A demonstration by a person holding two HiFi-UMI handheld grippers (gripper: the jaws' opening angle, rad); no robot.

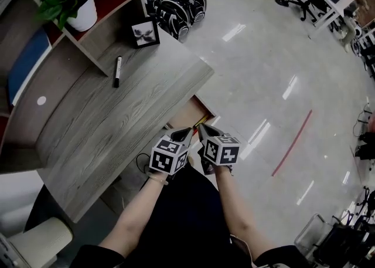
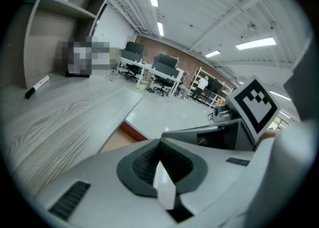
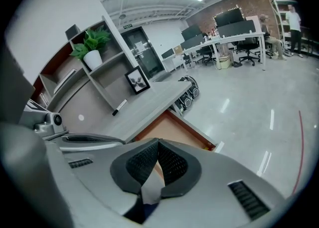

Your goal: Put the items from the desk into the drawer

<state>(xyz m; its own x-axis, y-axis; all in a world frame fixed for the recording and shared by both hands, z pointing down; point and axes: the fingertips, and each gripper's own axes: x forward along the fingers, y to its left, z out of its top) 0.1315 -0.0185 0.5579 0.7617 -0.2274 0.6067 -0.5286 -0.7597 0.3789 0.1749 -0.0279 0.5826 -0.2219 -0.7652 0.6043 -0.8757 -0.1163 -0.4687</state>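
Observation:
A black marker pen (image 1: 117,71) lies on the grey wooden desk (image 1: 117,126), with a small framed picture (image 1: 144,32) standing behind it. The pen (image 3: 118,106) and the picture (image 3: 137,80) also show in the right gripper view. The open drawer (image 1: 188,114) juts from the desk's right edge, with its brown bottom (image 3: 167,131) bare and something yellow (image 1: 201,122) at its front. My left gripper (image 1: 187,134) and right gripper (image 1: 203,130) hover side by side just above the drawer's front. The jaws of the left gripper (image 2: 159,144) and of the right gripper (image 3: 158,144) are both shut with nothing between them.
A potted plant (image 1: 79,3) stands on the shelf unit at the desk's back. Several black round objects (image 1: 176,6) sit on the floor beyond the desk. A red line (image 1: 292,143) marks the glossy floor to the right. Office desks and chairs (image 3: 239,37) stand far off.

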